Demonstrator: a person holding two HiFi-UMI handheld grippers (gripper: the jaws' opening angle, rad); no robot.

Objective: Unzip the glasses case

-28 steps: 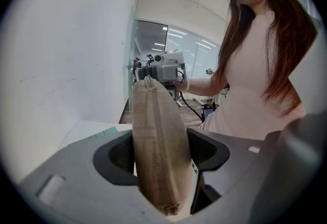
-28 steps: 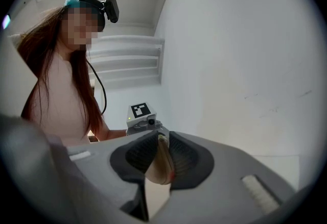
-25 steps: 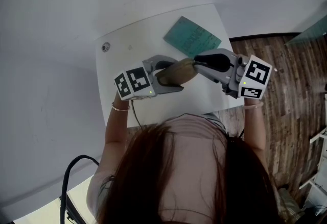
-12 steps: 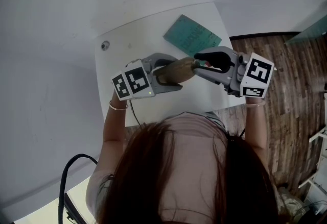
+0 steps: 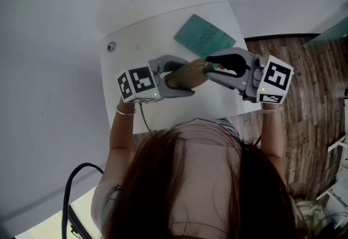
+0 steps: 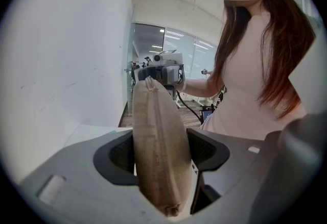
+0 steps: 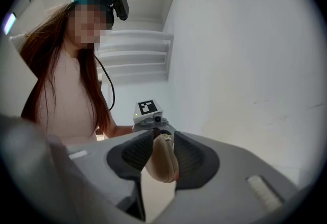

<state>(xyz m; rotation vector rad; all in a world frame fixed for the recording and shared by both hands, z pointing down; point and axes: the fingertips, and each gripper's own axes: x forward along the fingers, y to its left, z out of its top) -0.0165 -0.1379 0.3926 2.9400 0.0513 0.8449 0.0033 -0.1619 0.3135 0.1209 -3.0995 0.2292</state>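
A tan fabric glasses case point(image 5: 187, 73) hangs in the air above the white table point(image 5: 136, 47). My left gripper point(image 5: 188, 77) is shut on it, and in the left gripper view the case point(image 6: 156, 131) stands edge-on, squeezed between both pads. From the right, my right gripper point(image 5: 211, 69) meets the case's far end. Its jaws have just been opening, and the case's rounded end point(image 7: 162, 167) with the zipper seam sits between the dark pads point(image 7: 196, 159), not clamped.
A teal cloth point(image 5: 204, 38) lies on the table's far right corner. A small round object point(image 5: 111, 47) sits near the far left corner. Wooden floor point(image 5: 310, 96) lies to the right of the table, and a white wall stands behind it.
The left gripper's marker cube has shifted slightly left and tilted, with the case still in it. The right gripper stays at the case's end.
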